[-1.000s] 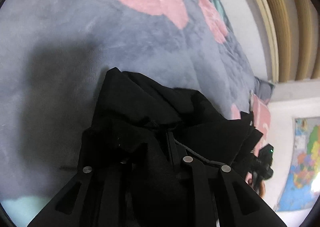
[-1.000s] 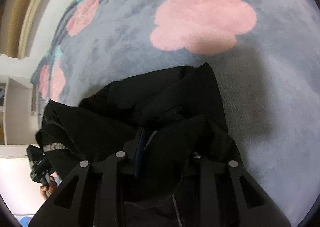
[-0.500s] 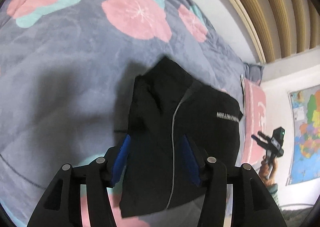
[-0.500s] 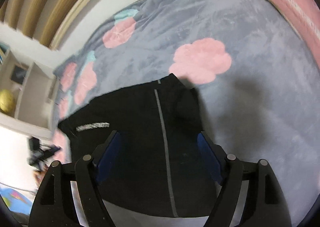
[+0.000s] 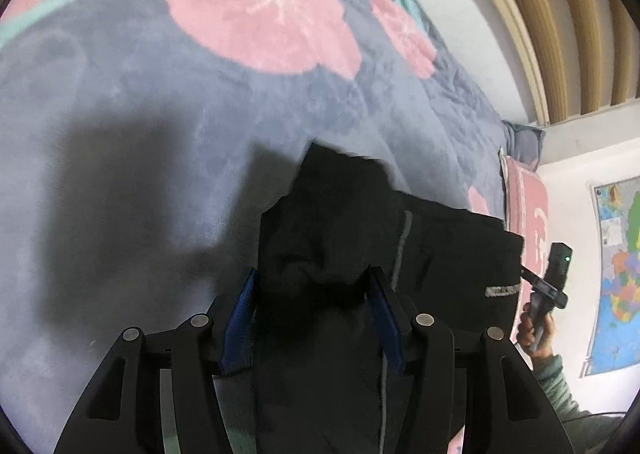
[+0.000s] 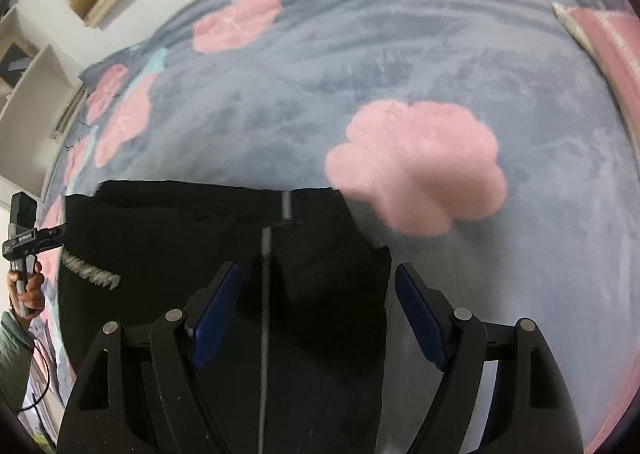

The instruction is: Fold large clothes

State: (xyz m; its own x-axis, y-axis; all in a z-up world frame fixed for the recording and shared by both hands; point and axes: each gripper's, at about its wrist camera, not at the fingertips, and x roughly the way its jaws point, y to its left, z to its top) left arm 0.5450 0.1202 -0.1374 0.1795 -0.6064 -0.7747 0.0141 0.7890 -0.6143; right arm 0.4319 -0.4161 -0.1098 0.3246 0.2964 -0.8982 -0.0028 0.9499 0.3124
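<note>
Black zip-front fabric jacket (image 6: 224, 294) lying folded near the grey flowered blanket's (image 6: 360, 74) front edge; left gripper (image 5: 312, 314) and right gripper (image 6: 316, 314) spread wide, empty. Regrasp both corners evenly, keeping edges aligned.

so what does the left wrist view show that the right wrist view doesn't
Only the left wrist view shows the wall map, the other gripper's green light, and the left gripper with its fingers open around a raised bunch of the garment.

Only the right wrist view shows the white shelf and the right gripper open over the garment's right edge.

Both show the black garment with its grey zip and white lettering, the grey flowered blanket, the pink pillow and the slatted headboard.
</note>
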